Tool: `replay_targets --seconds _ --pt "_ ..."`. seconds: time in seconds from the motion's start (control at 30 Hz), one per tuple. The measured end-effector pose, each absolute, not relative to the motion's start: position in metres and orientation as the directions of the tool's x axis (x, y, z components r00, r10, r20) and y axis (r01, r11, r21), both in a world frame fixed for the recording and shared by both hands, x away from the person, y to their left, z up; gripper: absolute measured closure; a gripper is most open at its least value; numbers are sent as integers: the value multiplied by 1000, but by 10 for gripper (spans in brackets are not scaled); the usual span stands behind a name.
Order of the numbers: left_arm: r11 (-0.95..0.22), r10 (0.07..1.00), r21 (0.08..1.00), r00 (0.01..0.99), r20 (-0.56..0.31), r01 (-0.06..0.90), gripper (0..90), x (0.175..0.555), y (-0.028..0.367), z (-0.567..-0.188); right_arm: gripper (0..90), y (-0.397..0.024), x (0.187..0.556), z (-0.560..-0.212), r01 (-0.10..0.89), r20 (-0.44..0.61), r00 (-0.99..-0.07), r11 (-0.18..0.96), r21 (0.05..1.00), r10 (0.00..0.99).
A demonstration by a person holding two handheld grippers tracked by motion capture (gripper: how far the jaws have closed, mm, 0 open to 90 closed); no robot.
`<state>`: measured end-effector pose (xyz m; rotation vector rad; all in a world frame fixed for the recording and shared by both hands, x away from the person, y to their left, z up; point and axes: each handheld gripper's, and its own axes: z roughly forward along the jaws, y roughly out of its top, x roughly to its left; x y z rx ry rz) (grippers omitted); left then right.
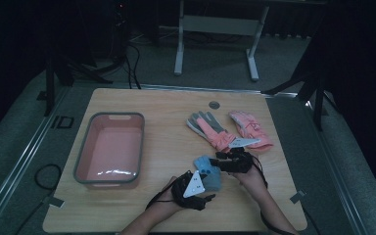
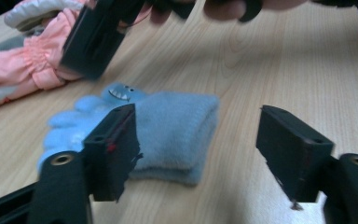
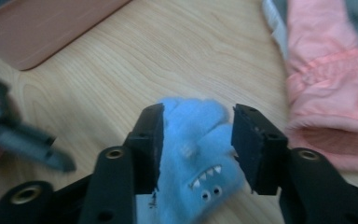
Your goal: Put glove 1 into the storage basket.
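A fluffy blue glove [image 1: 208, 174] with a toothy monster face lies flat near the table's front middle. My right gripper [image 1: 223, 164] comes at it from the right. In the right gripper view the jaws [image 3: 199, 111] sit on both sides of the glove's finger end [image 3: 191, 144] and press on it. My left gripper [image 1: 203, 193] is at the glove's near side. In the left gripper view its jaws [image 2: 196, 116] stand wide apart, with the glove's cuff [image 2: 177, 126] just beyond the left jaw and untouched by the right one. The right gripper [image 2: 93, 42] hangs over the glove's far end.
A pink basin with a grey rim [image 1: 85, 147] stands at the table's left. A pair of pink and grey gloves [image 1: 210, 128] [image 1: 249, 128] lies at the back right, close behind the blue glove. A round grommet [image 1: 214, 105] sits near the far edge.
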<state>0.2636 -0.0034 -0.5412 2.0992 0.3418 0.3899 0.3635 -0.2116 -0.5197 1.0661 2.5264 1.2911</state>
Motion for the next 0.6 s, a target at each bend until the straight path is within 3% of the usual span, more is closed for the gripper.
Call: replay_targets --seconds 0.4,0.6 --pt "-629 370 765 918 140 137 469 280 -21 -551 395 -202 372 -548 615 218 -690 400 680 690" --pt "-637 387 752 914 123 169 530 283 -17 -554 423 -194 362 -549 555 124 -730 477 681 672"
